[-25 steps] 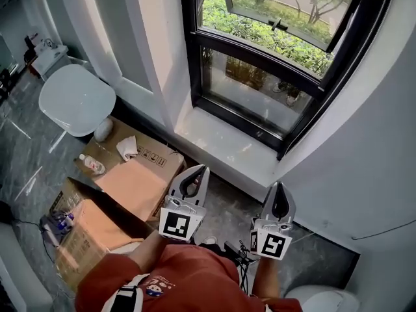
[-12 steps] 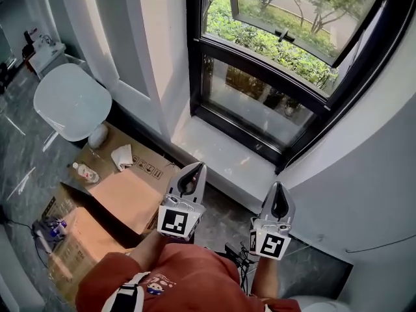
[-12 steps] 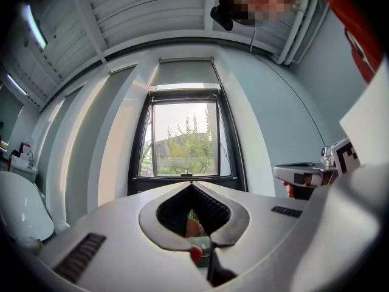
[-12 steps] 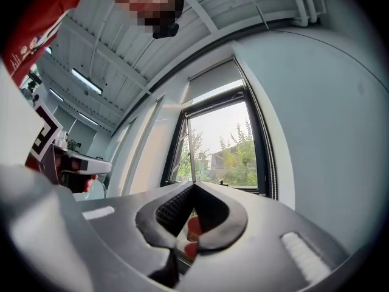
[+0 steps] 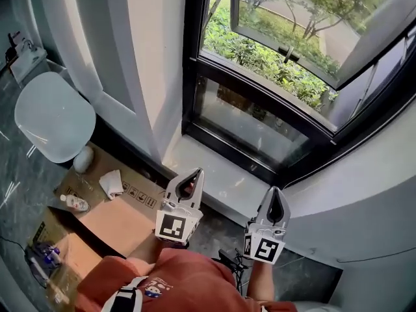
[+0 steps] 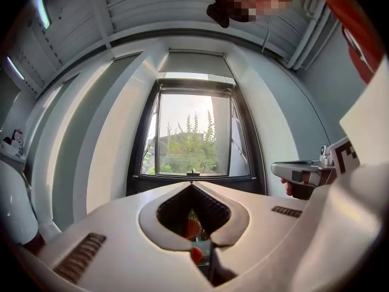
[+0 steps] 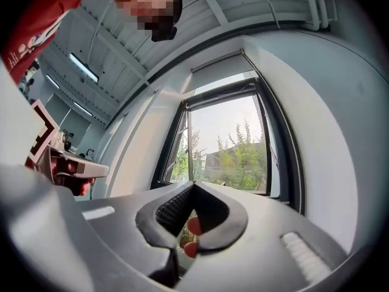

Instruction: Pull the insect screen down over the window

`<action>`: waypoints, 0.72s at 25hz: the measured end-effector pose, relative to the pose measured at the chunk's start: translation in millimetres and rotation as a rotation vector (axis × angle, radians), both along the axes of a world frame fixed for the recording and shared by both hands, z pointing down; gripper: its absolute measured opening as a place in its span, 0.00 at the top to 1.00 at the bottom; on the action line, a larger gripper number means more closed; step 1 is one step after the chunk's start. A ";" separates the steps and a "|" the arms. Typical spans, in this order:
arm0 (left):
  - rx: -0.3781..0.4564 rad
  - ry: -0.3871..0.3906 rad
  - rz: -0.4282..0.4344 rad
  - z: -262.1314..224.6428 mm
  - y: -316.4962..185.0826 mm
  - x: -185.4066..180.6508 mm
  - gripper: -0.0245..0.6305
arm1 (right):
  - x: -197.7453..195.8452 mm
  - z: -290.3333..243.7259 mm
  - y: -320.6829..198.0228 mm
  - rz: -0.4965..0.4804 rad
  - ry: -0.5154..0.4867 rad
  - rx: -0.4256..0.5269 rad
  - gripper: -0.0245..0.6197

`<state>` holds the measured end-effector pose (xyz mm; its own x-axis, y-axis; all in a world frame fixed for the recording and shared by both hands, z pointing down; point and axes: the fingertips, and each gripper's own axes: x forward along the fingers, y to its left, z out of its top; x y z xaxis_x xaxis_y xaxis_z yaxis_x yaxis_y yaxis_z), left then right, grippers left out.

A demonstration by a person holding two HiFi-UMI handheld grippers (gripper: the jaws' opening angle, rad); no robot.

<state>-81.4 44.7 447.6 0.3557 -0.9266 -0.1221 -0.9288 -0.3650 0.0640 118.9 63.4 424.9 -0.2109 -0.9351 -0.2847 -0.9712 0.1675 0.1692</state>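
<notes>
The person stands facing the window (image 5: 257,119), with the left gripper (image 5: 195,174) and right gripper (image 5: 275,191) held low, well short of the sill (image 5: 221,174). Both have their fingers (image 6: 121,236) pressed together on nothing.

The insect screen is not drawn over the glass in any view. I judge it sits rolled away at the top of the window frame (image 6: 196,83) (too small there to be sure).

It should be light, but the mesh is soft and easily torn, and a roller will likely pull back against the hand. The place to grip is the stiff bottom bar, near its middle, never the mesh. A slim bar could slip from the fingers, and an off-centre pull may skew it in the side tracks.
</notes>
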 end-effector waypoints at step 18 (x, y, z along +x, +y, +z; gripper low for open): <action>-0.012 -0.019 0.084 -5.3 -124.0 -26.6 0.96 | -25.6 0.7 -105.6 0.083 -0.005 -0.051 0.95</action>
<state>-108.0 -79.3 442.3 0.4342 -0.8948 -0.1037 -0.8961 -0.4408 0.0511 93.4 -42.2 425.6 -0.1303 -0.9627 -0.2370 -0.9830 0.0943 0.1574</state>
